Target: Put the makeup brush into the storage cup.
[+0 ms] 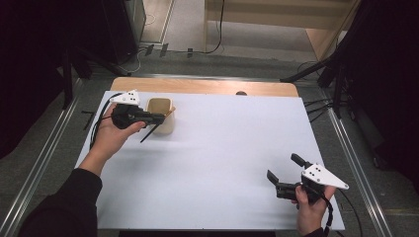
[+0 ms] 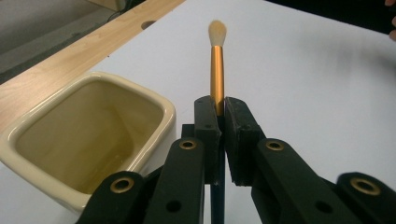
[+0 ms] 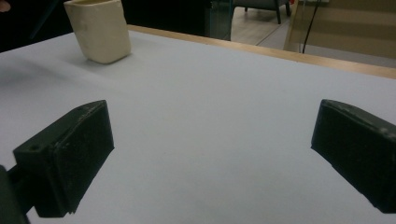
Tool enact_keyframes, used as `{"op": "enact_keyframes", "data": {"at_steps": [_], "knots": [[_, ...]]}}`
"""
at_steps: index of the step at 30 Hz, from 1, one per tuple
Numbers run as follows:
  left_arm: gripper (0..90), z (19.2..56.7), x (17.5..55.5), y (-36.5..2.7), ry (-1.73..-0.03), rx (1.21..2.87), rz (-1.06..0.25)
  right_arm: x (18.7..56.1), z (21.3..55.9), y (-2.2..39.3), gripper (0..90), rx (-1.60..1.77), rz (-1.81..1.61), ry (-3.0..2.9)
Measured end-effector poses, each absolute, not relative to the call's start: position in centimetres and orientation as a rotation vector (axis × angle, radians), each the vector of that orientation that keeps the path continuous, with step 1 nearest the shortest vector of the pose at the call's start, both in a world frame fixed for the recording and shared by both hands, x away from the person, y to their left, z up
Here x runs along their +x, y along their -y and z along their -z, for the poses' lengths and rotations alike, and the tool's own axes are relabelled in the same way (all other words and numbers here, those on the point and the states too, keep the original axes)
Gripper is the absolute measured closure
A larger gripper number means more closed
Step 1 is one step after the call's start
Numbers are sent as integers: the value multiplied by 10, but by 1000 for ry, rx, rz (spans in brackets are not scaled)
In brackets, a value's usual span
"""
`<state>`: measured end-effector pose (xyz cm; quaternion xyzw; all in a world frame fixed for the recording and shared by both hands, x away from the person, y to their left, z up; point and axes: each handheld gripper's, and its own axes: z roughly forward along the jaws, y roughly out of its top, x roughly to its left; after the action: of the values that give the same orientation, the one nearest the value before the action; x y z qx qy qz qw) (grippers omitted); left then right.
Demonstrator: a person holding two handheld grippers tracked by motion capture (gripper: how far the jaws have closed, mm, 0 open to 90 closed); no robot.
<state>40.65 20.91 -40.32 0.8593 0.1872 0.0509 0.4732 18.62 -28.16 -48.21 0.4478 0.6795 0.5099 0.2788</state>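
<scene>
A: Brush (image 2: 217, 65) — the slim one with the dark handle, gold metal ferrule and pale soft bristle tip — sits pinched in your left gripper (image 2: 221, 109), held close to where the ferrule meets the handle. Its long axis runs straight out along the jaws, bristles away from your hand, handle trailing back beneath it.

B: And the cream ceramic cup with the squared, rounded-corner mouth (image 2: 93, 135)?

A: Just beside your left gripper, on its left side in the left gripper view. The mouth is open and looks empty. From the high view, the cup (image 1: 161, 116) stands near the far left of the white table surface (image 1: 222, 163), and the brush crosses its near right corner; I cannot tell for sure whether the bristle end is over the rim or just outside it, since the gripper covers that spot.

B: Which hand should act?

A: Your left, by a long way. I'd judge the coming move turns on swinging the brush towards the cup's mouth.

B: And my right gripper (image 1: 285, 174)?

A: Well apart, at the near right corner of the table, jaws spread wide, holding nothing and touching nothing. In its own view the cup (image 3: 99, 30) stands far off at upper left.
</scene>
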Motion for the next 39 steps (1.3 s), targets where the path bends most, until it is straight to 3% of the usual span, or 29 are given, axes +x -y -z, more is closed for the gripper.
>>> {"op": "enact_keyframes", "data": {"at_steps": [39], "knots": [[848, 388, 415, -221, -538, 1861, -190, 187, 483, 282, 0, 1198, -1378, -1831]]}}
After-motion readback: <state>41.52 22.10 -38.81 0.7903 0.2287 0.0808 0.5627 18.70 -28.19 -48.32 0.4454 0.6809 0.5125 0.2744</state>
